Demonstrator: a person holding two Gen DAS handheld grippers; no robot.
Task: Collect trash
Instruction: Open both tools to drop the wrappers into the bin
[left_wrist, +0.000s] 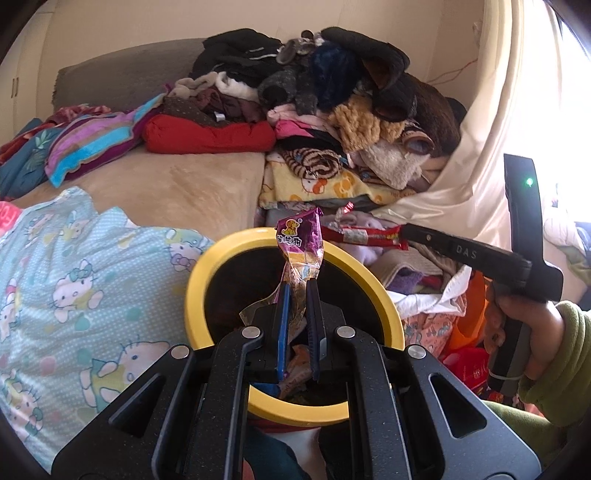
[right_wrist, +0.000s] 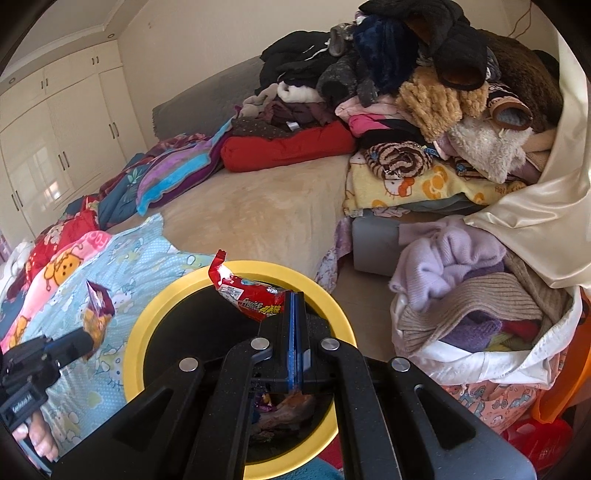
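A: Two wrappers, both over the yellow-rimmed bin (left_wrist: 373, 275)?
B: Yes. The left gripper (left_wrist: 298, 291) is clamped on the purple wrapper (left_wrist: 300, 242), which stands upright above the bin's far rim.
A: And the other?
B: The right gripper (right_wrist: 295, 295) is pinched tight on the red wrapper (right_wrist: 245, 291), held over the bin's far rim as well.
A: Anything inside?
B: More wrappers at the bottom. The bin sits at the near edge of the bed (right_wrist: 255, 214), by the Hello Kitty blanket (left_wrist: 55, 295).
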